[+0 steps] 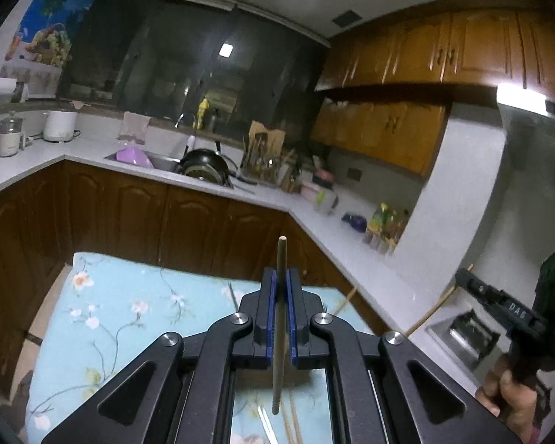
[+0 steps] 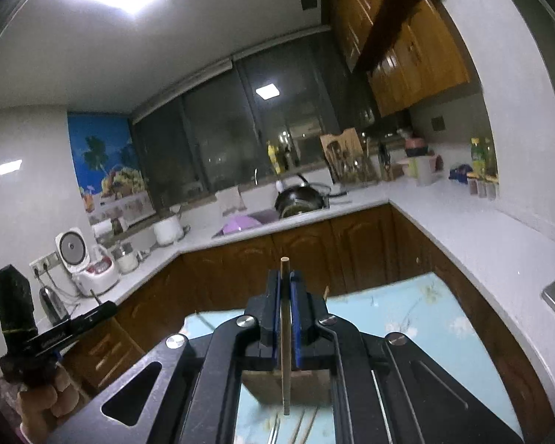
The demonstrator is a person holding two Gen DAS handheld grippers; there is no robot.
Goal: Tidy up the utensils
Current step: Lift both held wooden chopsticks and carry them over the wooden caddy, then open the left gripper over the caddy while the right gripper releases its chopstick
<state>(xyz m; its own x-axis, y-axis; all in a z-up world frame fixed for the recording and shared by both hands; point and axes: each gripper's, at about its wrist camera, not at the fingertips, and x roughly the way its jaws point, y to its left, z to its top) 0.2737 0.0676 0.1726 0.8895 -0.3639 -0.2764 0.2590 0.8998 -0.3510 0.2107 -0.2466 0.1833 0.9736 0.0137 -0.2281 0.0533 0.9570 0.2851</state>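
Chopsticks, slim round wooden rods: my left gripper (image 1: 282, 296) is pinching one (image 1: 280, 318), my right gripper (image 2: 287, 296) is pinching another (image 2: 285, 329), both raised above the floral cloth (image 1: 111, 314)

Both cameras sit just behind their own fingers, raised above the flowered bench (image 1: 111, 318) and facing the sink (image 1: 159, 161) corner. Both views share the window (image 2: 240, 129), sink and cupboards.

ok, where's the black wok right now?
The black wok sits in the sink under the window, right of the purple basin and left of the utensil rack; the right wrist view shows it too.
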